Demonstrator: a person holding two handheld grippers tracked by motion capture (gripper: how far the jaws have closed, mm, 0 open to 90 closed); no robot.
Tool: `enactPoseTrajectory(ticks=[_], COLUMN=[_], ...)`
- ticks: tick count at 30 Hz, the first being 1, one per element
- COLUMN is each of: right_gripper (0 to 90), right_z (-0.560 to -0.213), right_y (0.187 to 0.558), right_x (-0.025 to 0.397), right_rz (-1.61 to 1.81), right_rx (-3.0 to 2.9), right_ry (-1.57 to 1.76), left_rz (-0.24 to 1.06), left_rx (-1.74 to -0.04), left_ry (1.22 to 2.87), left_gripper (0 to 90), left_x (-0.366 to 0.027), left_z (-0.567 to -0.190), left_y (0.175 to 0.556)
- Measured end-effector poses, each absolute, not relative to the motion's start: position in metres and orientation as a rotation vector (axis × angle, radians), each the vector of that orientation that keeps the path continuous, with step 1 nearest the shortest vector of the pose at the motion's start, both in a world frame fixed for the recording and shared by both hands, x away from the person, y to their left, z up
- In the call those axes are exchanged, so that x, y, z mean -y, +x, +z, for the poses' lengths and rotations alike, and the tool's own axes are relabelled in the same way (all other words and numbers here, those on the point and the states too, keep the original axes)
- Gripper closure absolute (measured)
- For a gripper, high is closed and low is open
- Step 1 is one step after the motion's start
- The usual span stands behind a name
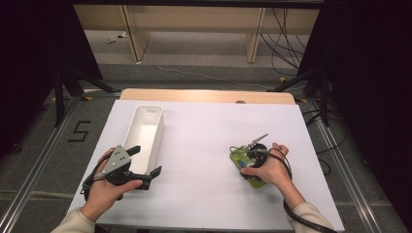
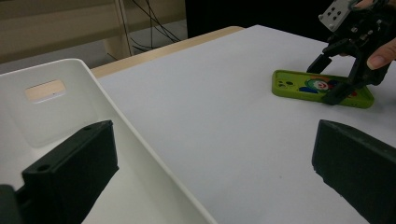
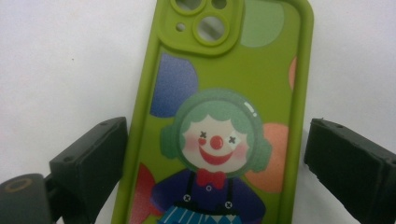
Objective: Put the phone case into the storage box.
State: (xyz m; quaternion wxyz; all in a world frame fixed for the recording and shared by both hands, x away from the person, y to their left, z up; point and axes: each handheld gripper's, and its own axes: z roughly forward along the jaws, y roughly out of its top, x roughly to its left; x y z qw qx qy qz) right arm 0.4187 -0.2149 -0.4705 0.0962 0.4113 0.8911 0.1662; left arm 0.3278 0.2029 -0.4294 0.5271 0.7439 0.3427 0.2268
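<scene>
Looking down from the high view, the white table [image 1: 204, 145] carries a long white bin [image 1: 144, 130] on the left and a green phone case [image 1: 241, 159] on the right, well apart from each other. The right gripper [image 1: 256, 154] sits directly over the case, the hand covering much of it. The left gripper [image 1: 145, 164] hangs at the near end of the bin, jaws spread, holding nothing. The case's long axis runs from far-left to near-right on the table.

From the left gripper view, its own jaws stand wide apart, one over the bin [image 2: 60, 116], the other over bare table. Far to the right the case [image 2: 322, 88] lies flat on the table, and the right gripper [image 2: 343, 84] straddles it, jaws down at its long sides.

From the right gripper view, the case [image 3: 224, 121] lies printed side up between the jaws, which are apart: both long edges show a gap, narrow at the left, so nothing is clamped yet. Its camera cutout points away from the gripper, the clown upright.

Judging by this, the work is at its start: the grasp is lined up but not closed, and the lift and any move toward the bin remain.
</scene>
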Motion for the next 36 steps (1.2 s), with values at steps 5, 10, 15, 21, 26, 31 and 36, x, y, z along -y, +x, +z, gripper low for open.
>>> enactPoseTrajectory(ticks=[5, 10, 15, 21, 26, 31, 36], right_gripper=[8.7, 9.9, 11.5, 12.0, 12.1, 12.4, 12.7], right_z=[-0.4706, -0.4702, -0.4696, -0.4692, -0.4692, -0.4692, -0.4691], right_y=[0.4194, 0.4195, 0.4199, 0.4197, 0.4197, 0.4197, 0.4196], right_x=[0.2150, 0.2149, 0.2146, 0.2142, 0.2142, 0.2144, 0.2142], right_rz=[0.496, 0.495, 0.495, 0.490, 0.490, 0.486, 0.482], right_rx=[-2.645, -2.651, -2.660, -2.660, -2.660, -2.656, -2.652], right_ry=[1.227, 1.229, 1.229, 1.223, 1.225, 1.230, 1.239], left_rz=[0.541, 0.541, 0.541, 0.540, 0.540, 0.540, 0.540], left_rx=[-0.819, -0.819, -0.820, -0.818, -0.818, -0.819, -0.819], left_ry=[1.778, 1.778, 1.778, 1.777, 1.777, 1.776, 1.775], left_gripper=[0.0, 0.0, 0.0, 0.0, 0.0, 0.0, 0.0], left_x=[-0.2028, -0.2028, -0.2030, -0.2028, -0.2029, -0.2027, -0.2027], left_z=[-0.4296, -0.4296, -0.4295, -0.4294, -0.4294, -0.4293, -0.4295], left_y=[0.3278, 0.3278, 0.3278, 0.3278, 0.3278, 0.3277, 0.3277])
